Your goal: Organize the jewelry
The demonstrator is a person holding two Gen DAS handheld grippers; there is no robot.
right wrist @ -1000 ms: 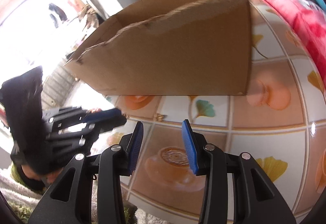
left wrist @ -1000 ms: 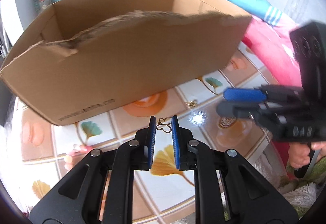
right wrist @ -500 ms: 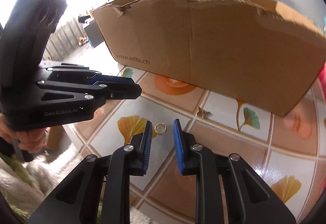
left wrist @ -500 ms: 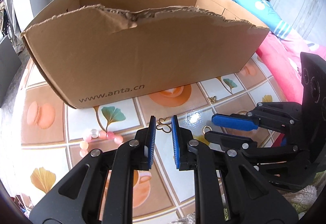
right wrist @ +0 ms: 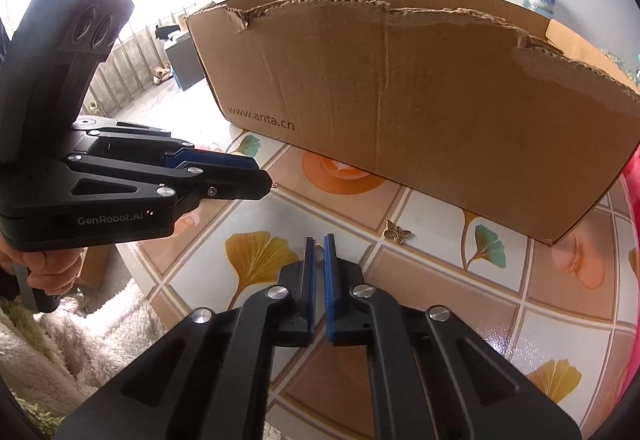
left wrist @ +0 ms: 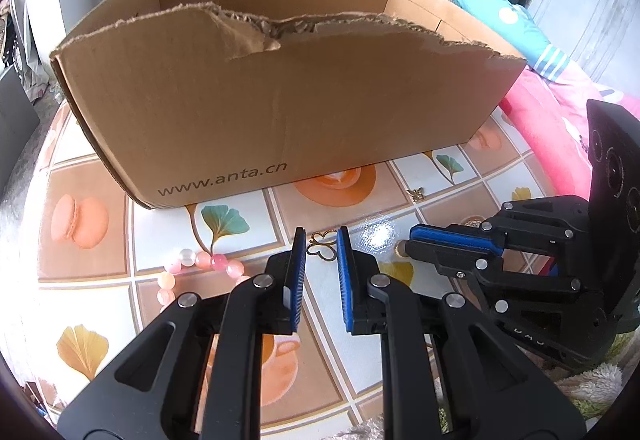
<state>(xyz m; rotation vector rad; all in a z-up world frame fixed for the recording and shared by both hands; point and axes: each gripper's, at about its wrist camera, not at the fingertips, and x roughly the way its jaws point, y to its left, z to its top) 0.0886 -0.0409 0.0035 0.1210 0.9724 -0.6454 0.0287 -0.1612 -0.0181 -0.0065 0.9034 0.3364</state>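
My left gripper (left wrist: 322, 252) is shut on a gold open-wire butterfly pendant (left wrist: 322, 246), held at its fingertips just above the table. Beside it on the right, my right gripper (left wrist: 409, 244) points in from the side. In the right wrist view the right gripper (right wrist: 319, 244) has its jaws closing tight on a small gold ring (right wrist: 319, 248), the pads pinching it at the table surface. The left gripper (right wrist: 260, 173) shows at the left there. Behind both stands a torn, open-topped cardboard box (left wrist: 280, 100).
A small gold butterfly charm (left wrist: 416, 194) lies on the tile-patterned table (left wrist: 92, 288) near the box front. A pink bead bracelet (left wrist: 200, 264) lies left of my left fingers. Pink and blue bedding (left wrist: 540, 112) borders the right. A fluffy rug (right wrist: 60, 320) lies below the table edge.
The right gripper rolled upright, moved over the gold ring and closed on it. The left gripper shifted earlier, still holding the butterfly pendant, then stayed still.
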